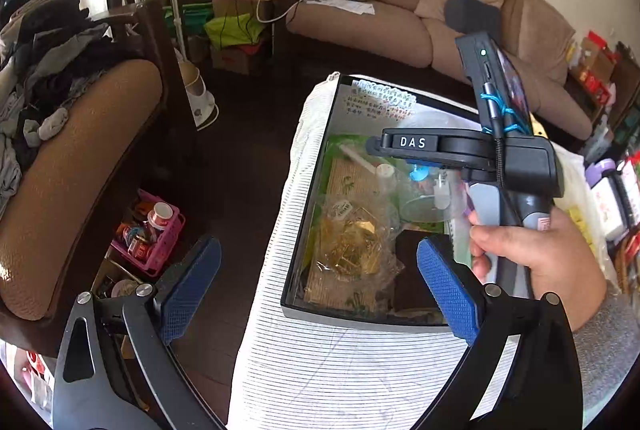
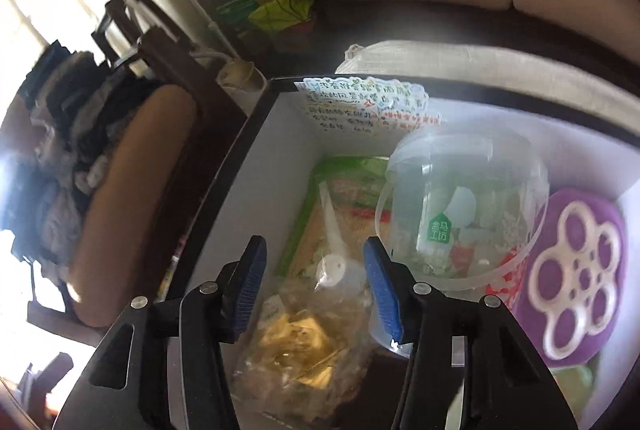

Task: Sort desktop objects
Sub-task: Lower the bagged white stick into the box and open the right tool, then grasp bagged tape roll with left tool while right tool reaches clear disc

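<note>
Your right gripper [image 2: 314, 288] hangs over the box [image 2: 240, 165], its blue fingers [image 2: 382, 294] parted with nothing pinched between them. Directly below them lies a clear bag of gold pieces [image 2: 298, 346]; ahead and to the right sits a clear tub [image 2: 460, 205], with a purple pouch [image 2: 576, 282] further right. Your left gripper [image 1: 320, 294] stands spread wide and empty at the box's near edge, your right hand [image 1: 536, 250] just ahead of its right finger.

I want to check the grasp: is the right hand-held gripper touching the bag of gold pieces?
Apart. The right wrist view shows the right hand-held gripper open above the bag.
</note>
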